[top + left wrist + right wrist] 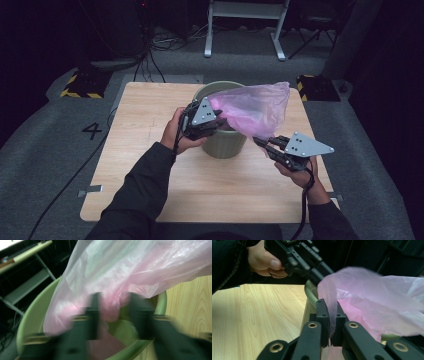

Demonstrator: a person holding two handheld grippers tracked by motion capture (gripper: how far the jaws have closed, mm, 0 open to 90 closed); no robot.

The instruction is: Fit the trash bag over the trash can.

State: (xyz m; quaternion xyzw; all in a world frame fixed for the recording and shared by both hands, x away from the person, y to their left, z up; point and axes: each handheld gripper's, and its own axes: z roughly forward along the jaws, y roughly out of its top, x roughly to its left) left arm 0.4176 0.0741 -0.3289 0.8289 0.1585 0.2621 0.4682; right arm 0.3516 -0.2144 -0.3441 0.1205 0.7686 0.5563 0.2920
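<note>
High view shows a pink plastic bag spread over the mouth of a green bin that stands in the middle of the bench, partly hanging inside it. The right claw is closed on an edge of the bag just outside the near rim, while the left claw has its jaws apart over the opening with bag film bunched between them, not yet pinched. I think the thin film can tear or slip out of the right claw if the hands pull apart too strongly, and the light bin can tip if the bag drags on its rim.
</note>
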